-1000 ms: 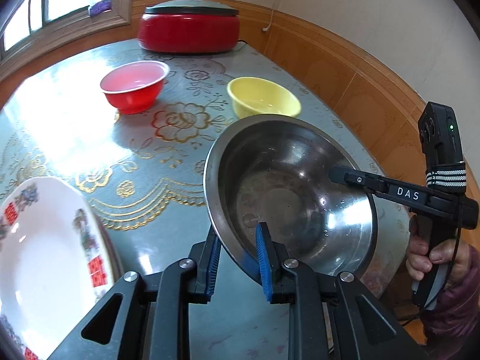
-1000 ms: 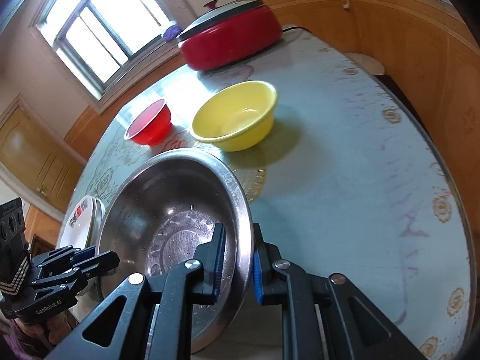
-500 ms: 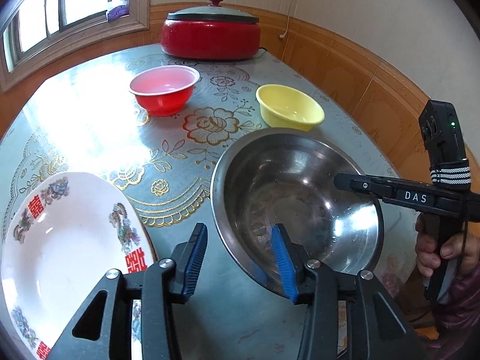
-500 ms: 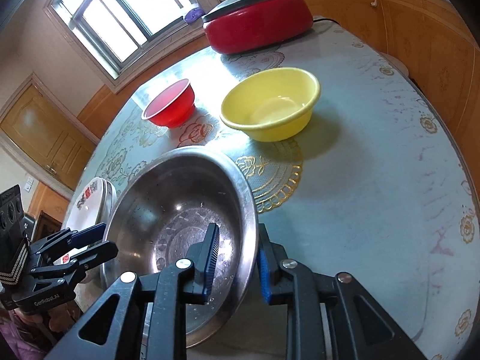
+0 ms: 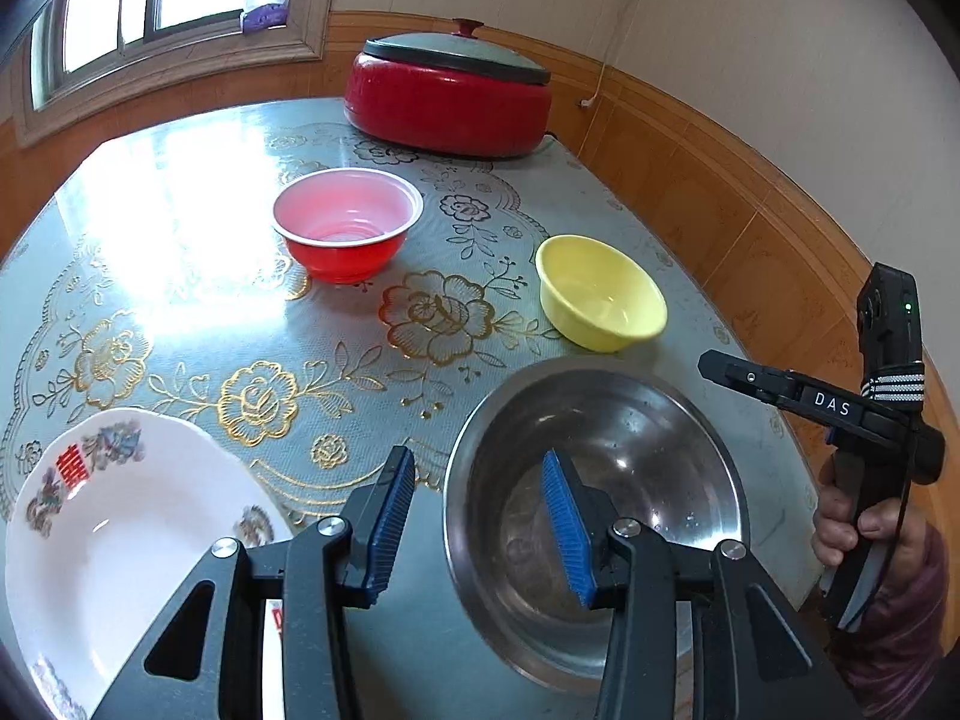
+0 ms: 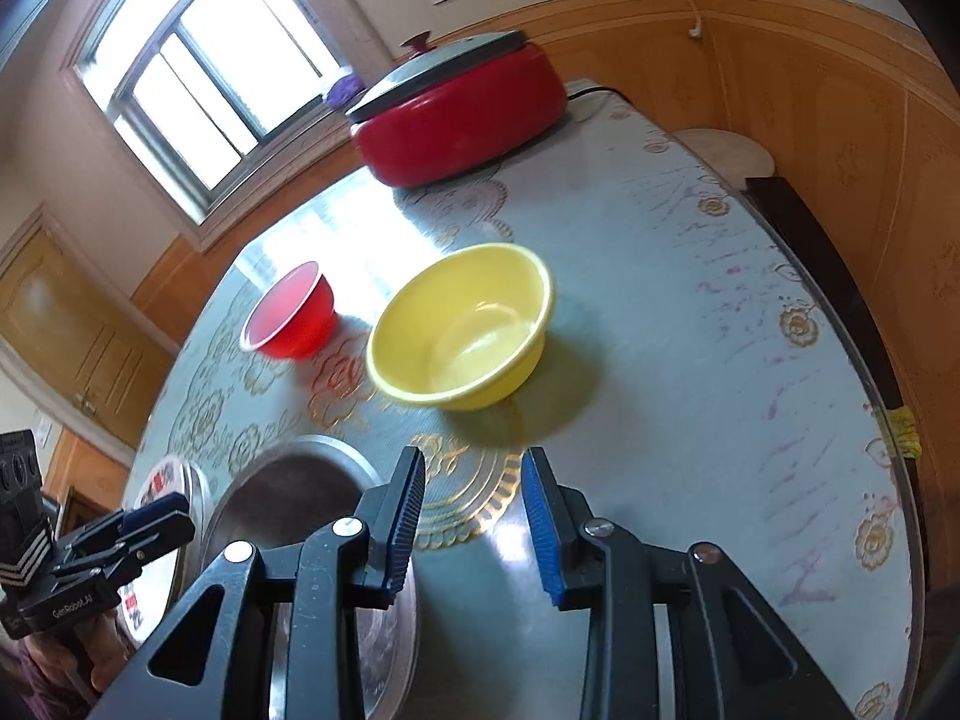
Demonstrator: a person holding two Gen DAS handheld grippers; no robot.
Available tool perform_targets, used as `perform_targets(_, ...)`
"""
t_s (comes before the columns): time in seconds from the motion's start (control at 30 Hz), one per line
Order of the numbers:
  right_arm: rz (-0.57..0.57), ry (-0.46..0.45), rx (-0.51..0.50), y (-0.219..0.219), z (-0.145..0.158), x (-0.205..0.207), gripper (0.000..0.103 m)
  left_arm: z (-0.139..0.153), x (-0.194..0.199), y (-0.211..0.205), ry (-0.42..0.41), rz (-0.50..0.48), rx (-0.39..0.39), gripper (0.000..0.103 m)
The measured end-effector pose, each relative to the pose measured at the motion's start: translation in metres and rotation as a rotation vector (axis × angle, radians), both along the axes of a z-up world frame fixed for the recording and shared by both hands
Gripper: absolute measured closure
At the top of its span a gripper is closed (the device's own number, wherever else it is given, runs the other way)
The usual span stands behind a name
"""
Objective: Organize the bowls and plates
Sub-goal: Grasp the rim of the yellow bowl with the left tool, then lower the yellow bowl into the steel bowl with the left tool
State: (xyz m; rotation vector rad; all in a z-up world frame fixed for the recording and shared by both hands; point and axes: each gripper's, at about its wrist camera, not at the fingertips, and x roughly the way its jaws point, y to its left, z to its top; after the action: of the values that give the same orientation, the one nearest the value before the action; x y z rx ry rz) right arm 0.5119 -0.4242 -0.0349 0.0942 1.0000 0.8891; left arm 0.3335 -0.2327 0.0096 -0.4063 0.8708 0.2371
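Observation:
The steel bowl rests on the patterned table, with a white plate to its left. My left gripper is open and straddles the bowl's near-left rim without its pads touching it. In the right wrist view my right gripper has its jaws opening with only tablecloth between them. The steel bowl lies just left of it, under the left finger. Farther back stand a yellow bowl and a red bowl. The right gripper hovers over the bowl's right rim.
A red electric pot with a grey lid sits at the table's far edge below the window. A hand holds the right gripper past the table's right edge. The left gripper shows near the plate. A round stool stands by the wall.
Both grippers were shut on the steel bowl's rim and have let go. They opened and drew back and up. The bowl, tilted before, now sits flat on the table.

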Motion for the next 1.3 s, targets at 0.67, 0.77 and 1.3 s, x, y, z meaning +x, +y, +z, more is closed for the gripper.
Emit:
perform_targets(0.67,-0.085,0.072,-0.002,0.039,-0.026,0.082,0.081,-0.024,0.155,0.012,0.086,-0.058,-0.089,0.073)
perform_targets(0.77,-0.076,0.066,-0.013,0.044,-0.032,0.084,0.085,-0.035,0.171,0.012,0.119,-0.072,-0.116,0.077)
perform_targets(1.3,-0.026,-0.016,0.030,0.041,0.004,0.055,0.094,-0.011,0.138,0.003,0.034,-0.093,-0.082,0.086)
